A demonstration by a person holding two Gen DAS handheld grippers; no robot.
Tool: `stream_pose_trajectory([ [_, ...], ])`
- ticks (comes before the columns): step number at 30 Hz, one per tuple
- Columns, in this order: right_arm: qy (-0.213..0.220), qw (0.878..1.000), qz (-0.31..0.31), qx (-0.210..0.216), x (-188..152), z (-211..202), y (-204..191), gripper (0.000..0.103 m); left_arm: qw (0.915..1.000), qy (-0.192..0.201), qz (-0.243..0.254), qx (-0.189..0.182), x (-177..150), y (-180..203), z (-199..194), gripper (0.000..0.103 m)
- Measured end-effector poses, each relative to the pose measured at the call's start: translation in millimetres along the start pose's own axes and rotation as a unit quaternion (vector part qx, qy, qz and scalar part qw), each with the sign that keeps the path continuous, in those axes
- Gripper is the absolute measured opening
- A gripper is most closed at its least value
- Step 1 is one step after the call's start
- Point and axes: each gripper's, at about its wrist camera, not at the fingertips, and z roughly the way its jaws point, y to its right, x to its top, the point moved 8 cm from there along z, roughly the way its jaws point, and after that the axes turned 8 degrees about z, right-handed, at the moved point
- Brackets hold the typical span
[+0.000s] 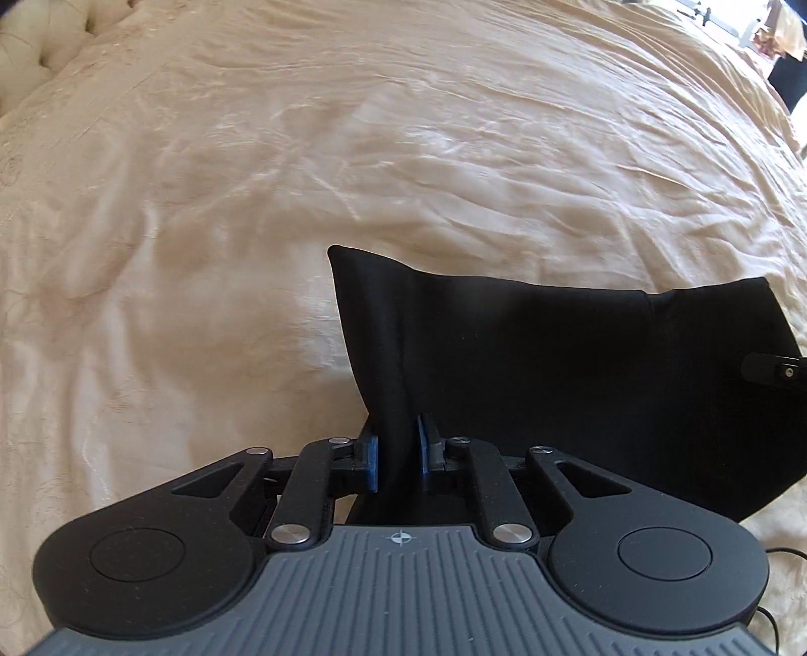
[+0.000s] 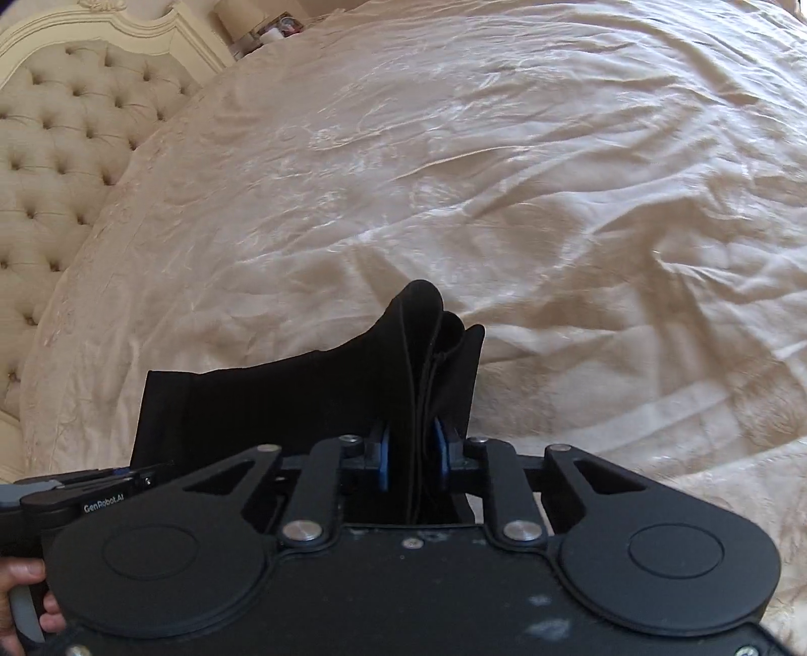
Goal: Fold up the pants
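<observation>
The black pants [image 1: 555,363] hang stretched between both grippers above the bed. In the left wrist view my left gripper [image 1: 397,454] is shut on one end of the cloth, which rises between its blue pads [image 1: 372,456]. The tip of the right gripper [image 1: 774,371] shows at the right edge. In the right wrist view my right gripper [image 2: 412,456] is shut on several bunched layers of the pants [image 2: 302,398], which stand up between its pads [image 2: 384,459]. The left gripper [image 2: 101,482] lies at the lower left, with a hand [image 2: 25,605] on its grip.
A cream bedspread [image 1: 353,151] with many wrinkles covers the bed [image 2: 555,176] under the pants. A tufted cream headboard [image 2: 65,136] stands at the left in the right wrist view. Small objects sit on a bedside surface [image 2: 267,30] behind it.
</observation>
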Motion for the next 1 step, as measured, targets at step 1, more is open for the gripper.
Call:
stream_pose_trajectory([
  [1,-0.003,1.0,-0.005,0.002,1.4,8.1,-10.5,0.014,1.0,-0.002,-0.009,-0.002,0.2,-11.6,2.5,0.014],
])
